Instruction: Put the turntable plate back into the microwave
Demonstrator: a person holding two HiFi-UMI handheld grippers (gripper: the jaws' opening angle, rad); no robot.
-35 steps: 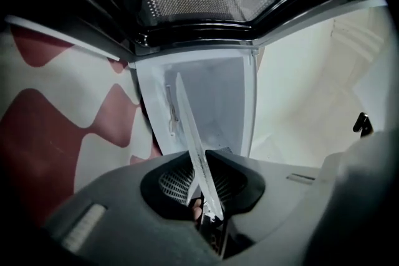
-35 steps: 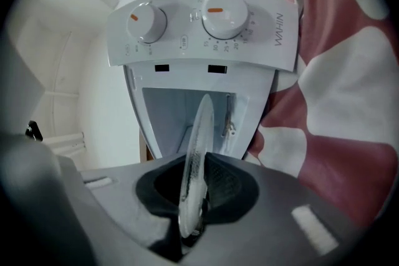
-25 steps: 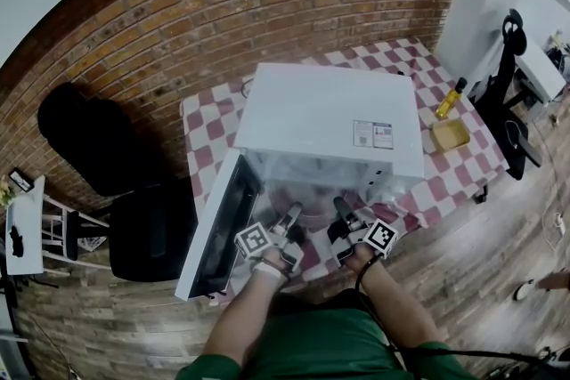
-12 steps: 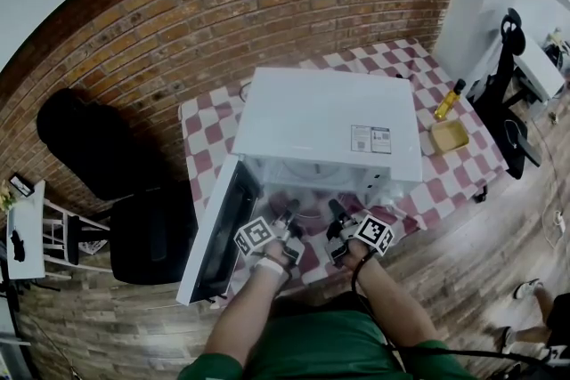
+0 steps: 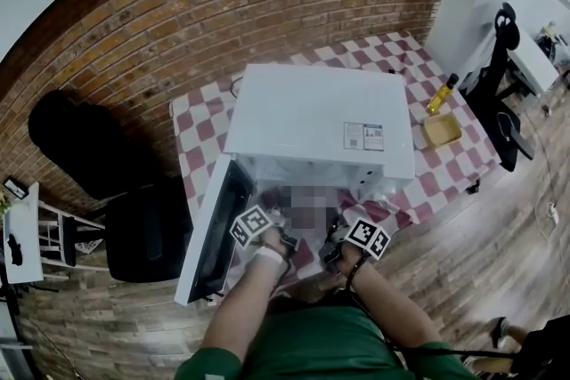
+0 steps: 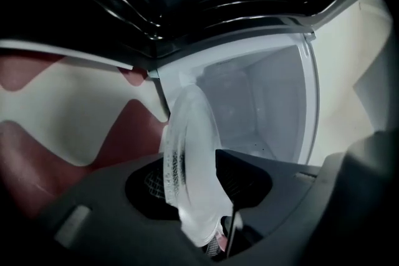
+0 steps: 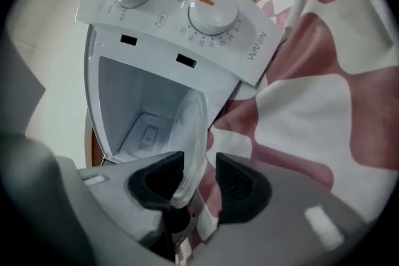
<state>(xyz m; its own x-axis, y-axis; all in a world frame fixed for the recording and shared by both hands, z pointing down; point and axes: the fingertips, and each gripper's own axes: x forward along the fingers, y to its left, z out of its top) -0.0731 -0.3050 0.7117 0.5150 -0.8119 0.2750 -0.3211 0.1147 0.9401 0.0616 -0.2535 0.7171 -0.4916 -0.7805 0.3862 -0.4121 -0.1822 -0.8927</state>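
The clear glass turntable plate [image 6: 190, 152] lies edge-on between the jaws of my left gripper [image 6: 193, 179], pointing into the white microwave's open cavity [image 6: 262, 103]. Its opposite rim [image 7: 190, 134] sits between the jaws of my right gripper [image 7: 196, 180], with a gap showing beside the right pad. Both pairs of jaws have just been opening and stand apart around the plate. In the head view the left gripper [image 5: 285, 238] and right gripper [image 5: 332, 247] are at the microwave's [image 5: 312, 116] mouth. A mosaic patch hides the plate there.
The microwave door [image 5: 214, 231] hangs open to the left. Two dials sit on the control panel [image 7: 209, 6]. The red-and-white checked tablecloth [image 5: 200, 125] also holds an oil bottle [image 5: 443, 95] and a yellow container [image 5: 441, 131]. A black chair [image 5: 147, 231] stands at the left.
Both grippers have sunk a little and drawn back toward the front edge of the microwave's mouth. The head view has shifted slightly.
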